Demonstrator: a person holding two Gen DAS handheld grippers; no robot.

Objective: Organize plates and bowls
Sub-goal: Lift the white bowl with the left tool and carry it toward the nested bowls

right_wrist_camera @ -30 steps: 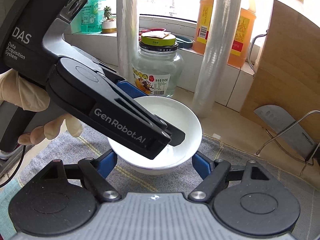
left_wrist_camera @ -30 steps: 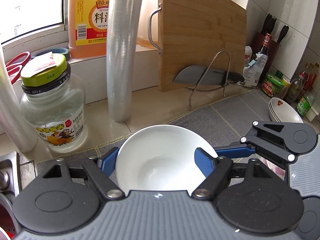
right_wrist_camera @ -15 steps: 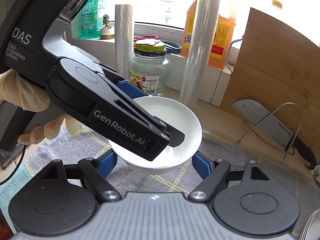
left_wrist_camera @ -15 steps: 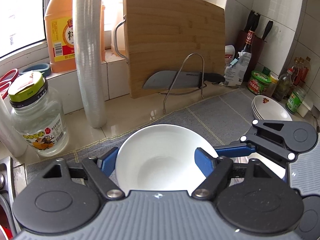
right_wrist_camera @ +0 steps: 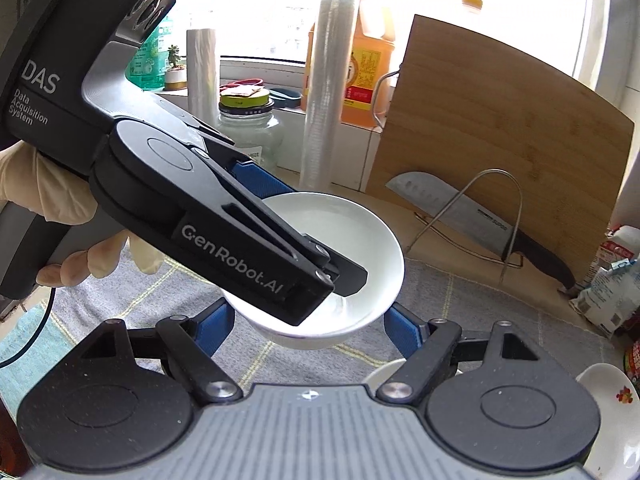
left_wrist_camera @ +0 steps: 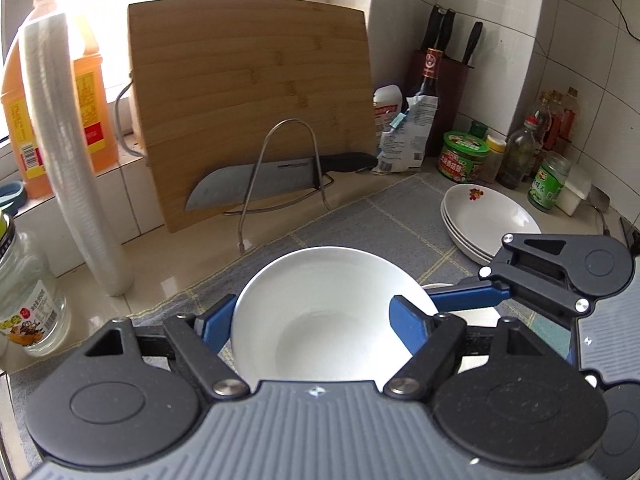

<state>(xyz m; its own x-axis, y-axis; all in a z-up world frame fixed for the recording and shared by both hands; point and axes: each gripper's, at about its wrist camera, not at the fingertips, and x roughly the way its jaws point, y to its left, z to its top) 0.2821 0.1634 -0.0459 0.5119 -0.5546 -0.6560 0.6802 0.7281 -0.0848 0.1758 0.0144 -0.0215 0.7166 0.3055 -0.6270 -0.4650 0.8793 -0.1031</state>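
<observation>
Left claw [left_wrist_camera: 316,322] is clamped on the white bowl [left_wrist_camera: 320,312], blue fingers [left_wrist_camera: 408,326] pressing both sides of the rim, bowl held up clear of the grey mat [left_wrist_camera: 392,220] on the table. From the right wrist view, the bowl [right_wrist_camera: 352,240] hangs in the left claw [right_wrist_camera: 332,280], gripped by a gloved hand [right_wrist_camera: 52,208]. Right claw [right_wrist_camera: 304,326] sits just below it, and I can't tell whether its fingers [right_wrist_camera: 404,334] hold anything. A plate stack [left_wrist_camera: 488,220] waits well off to the right, near the jars.
</observation>
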